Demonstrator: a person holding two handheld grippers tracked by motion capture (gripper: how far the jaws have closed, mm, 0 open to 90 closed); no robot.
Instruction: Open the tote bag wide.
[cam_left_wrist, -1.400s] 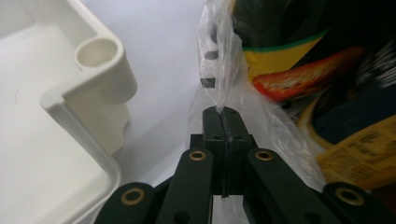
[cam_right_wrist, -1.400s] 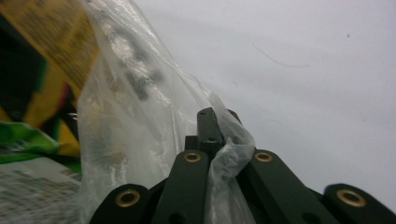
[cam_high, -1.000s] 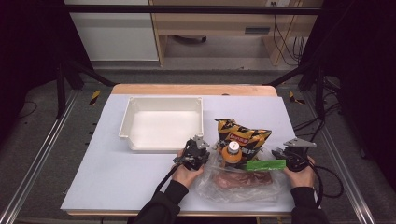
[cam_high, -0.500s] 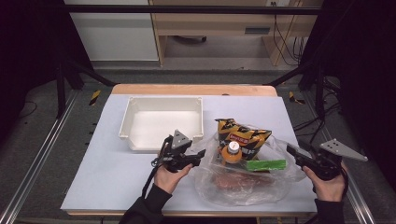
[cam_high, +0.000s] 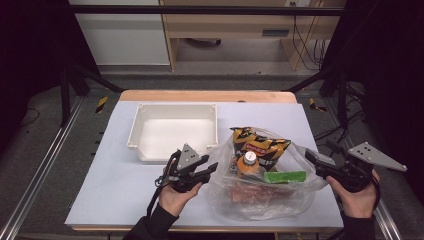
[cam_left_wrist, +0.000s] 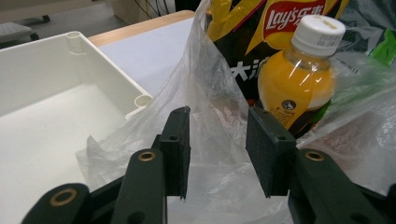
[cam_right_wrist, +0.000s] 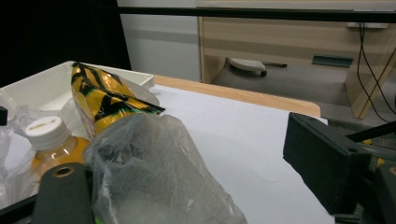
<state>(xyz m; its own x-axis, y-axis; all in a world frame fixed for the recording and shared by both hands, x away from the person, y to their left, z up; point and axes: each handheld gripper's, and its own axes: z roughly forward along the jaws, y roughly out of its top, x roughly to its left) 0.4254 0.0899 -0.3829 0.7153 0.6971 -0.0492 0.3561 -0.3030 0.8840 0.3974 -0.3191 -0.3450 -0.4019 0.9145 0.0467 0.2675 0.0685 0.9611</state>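
A clear plastic bag (cam_high: 260, 192) lies on the white table top. It holds a black and yellow chips bag (cam_high: 260, 145), an orange juice bottle (cam_high: 247, 164) with a white cap, a green packet (cam_high: 285, 176) and a reddish pack (cam_high: 250, 192). My left gripper (cam_high: 209, 170) is open at the bag's left edge; in the left gripper view (cam_left_wrist: 217, 154) a fold of bag film stands between its parted jaws, with the bottle (cam_left_wrist: 296, 79) just beyond. My right gripper (cam_high: 314, 159) is open at the bag's right edge, its jaws wide apart around a bulge of the bag (cam_right_wrist: 154, 168).
An empty white tray (cam_high: 172, 131) stands behind my left gripper, touching the bag's left side. The white sheet (cam_high: 115, 190) covers the table, and a wooden strip (cam_high: 207, 95) runs along the far edge. Metal rails (cam_high: 40, 170) flank the table.
Both grippers have drawn outward from the middle of the bag, the left one leftward and the right one rightward, and have held about still for the last half second.
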